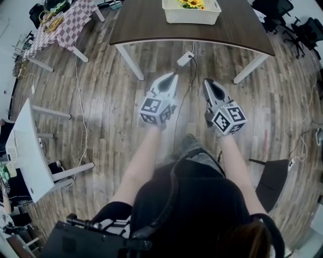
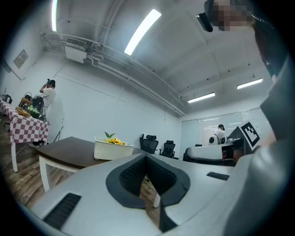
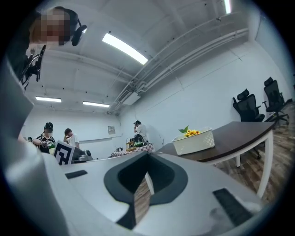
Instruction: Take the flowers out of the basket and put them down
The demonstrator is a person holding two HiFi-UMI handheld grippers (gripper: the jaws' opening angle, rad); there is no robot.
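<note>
Inside white basket, yellow flowers

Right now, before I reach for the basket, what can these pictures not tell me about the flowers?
- The basket and flowers: in the head view the top edge cuts them off, so no count.
- Stems: in both gripper views, hidden behind the basket wall.
- Single blooms: in both gripper views, too small to tell apart.

support: dark table | on it: white basket, upright | floor: wood planks
</note>
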